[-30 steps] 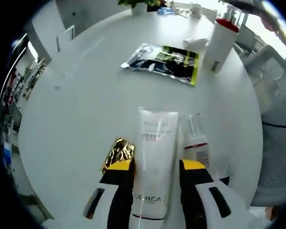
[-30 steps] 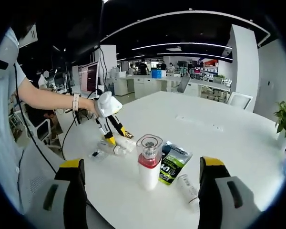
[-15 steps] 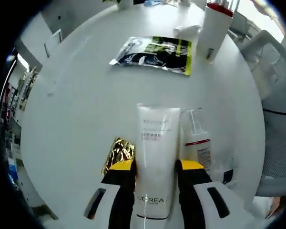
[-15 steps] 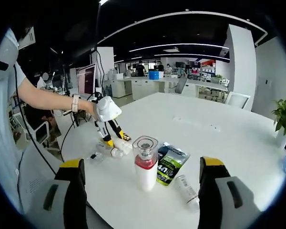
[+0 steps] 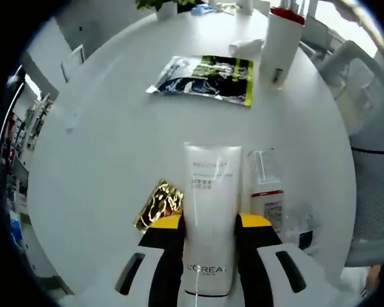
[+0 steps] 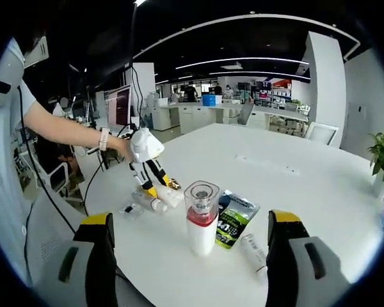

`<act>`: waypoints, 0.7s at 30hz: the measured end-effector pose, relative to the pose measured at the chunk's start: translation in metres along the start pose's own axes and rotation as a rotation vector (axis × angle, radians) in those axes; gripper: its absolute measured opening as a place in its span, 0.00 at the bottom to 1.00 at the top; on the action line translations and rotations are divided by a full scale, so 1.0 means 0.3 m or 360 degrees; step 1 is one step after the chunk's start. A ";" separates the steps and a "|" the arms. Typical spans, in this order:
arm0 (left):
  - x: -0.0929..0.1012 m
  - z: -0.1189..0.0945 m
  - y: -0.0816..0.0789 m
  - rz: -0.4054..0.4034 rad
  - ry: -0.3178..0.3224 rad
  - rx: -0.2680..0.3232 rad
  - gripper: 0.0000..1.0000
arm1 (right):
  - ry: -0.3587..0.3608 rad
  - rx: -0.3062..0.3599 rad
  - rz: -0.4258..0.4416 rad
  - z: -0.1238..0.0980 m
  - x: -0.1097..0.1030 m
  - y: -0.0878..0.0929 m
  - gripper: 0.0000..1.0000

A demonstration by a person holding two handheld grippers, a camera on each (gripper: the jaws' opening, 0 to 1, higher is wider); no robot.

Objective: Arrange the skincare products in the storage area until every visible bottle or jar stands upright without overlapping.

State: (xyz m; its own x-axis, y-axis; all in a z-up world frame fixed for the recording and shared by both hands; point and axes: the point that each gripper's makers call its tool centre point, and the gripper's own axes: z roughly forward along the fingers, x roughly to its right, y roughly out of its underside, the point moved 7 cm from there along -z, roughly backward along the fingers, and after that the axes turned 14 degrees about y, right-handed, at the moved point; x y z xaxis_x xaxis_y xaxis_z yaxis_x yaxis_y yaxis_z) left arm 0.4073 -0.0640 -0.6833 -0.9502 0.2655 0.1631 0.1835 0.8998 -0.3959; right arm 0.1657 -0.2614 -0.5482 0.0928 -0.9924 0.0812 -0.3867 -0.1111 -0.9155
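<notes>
A white L'Oreal tube [image 5: 210,211] lies lengthwise between my left gripper's [image 5: 210,222] yellow-tipped jaws, which press its two sides; I cannot tell whether it rests on the table. A clear pump bottle [image 5: 264,195] with a red band lies on its side just right of it. Upright at the far right stands a tall white bottle [image 5: 278,41] with a red band. In the right gripper view that bottle [image 6: 200,220] stands ahead of my open, empty right gripper [image 6: 189,220]. Farther left, the left gripper [image 6: 155,187] holds the tube [image 6: 169,195] by the pump bottle [image 6: 147,201].
A gold sachet [image 5: 159,204] lies left of the tube. A black and green sachet [image 5: 205,78] lies flat mid-table, with a small white tube [image 5: 246,46] on its side beyond it. The round white table [image 5: 102,147] drops off at the right. A person's arm [image 6: 64,131] reaches in.
My left gripper's jaws have narrowed onto the white tube's sides. The left gripper view has shifted slightly; the right gripper stays open and still.
</notes>
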 end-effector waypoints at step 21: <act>0.035 -0.029 0.030 -0.0218 -0.0226 0.0253 0.16 | -0.0002 0.0037 0.0011 -0.015 -0.022 -0.020 1.00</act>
State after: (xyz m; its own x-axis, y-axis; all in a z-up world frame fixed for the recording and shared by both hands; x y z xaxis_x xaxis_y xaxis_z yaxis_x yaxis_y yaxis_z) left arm 0.4011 -0.0501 -0.6774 -0.9914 0.0831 0.1010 0.0190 0.8552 -0.5179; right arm 0.1634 -0.2545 -0.5414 0.0912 -0.9931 0.0742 -0.3657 -0.1027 -0.9251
